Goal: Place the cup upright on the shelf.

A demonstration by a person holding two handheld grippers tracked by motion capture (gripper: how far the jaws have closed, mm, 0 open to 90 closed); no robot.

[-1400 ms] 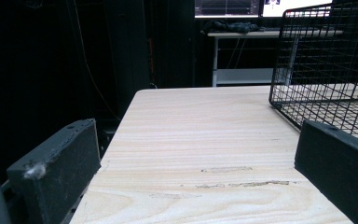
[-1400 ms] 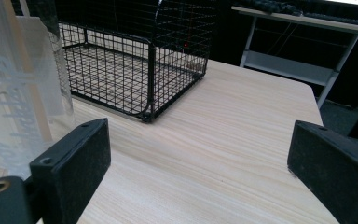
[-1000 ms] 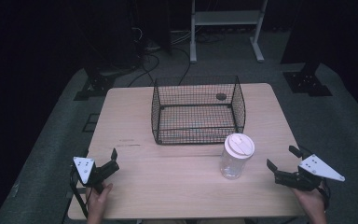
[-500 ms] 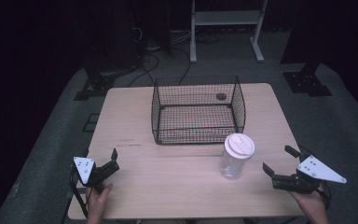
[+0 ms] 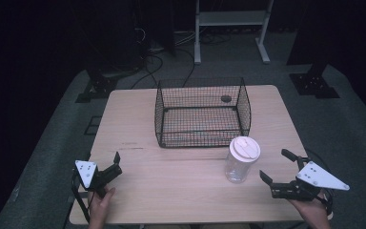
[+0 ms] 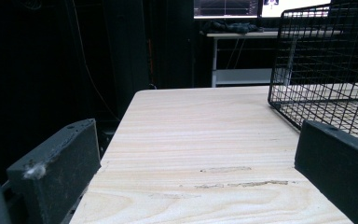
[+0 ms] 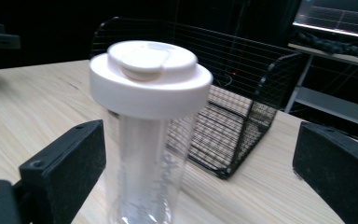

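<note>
A clear plastic bottle with a white lid stands upright on the wooden table, just in front of the basket's right corner. My right gripper is open, a short way to the bottle's right, and its jaws point at it. In the right gripper view the bottle stands close ahead, nearer the left jaw, and nothing is gripped by my right gripper. Open and empty, my left gripper rests low at the table's front left. In the left gripper view, bare wood lies ahead of my left gripper.
A black wire basket stands at the table's middle back with a small dark round thing inside; its corner shows as the basket in the left gripper view. Beyond the table are a white stand, cables and dark floor.
My right gripper has moved left, closer to the bottle. The left gripper has stayed where it was.
</note>
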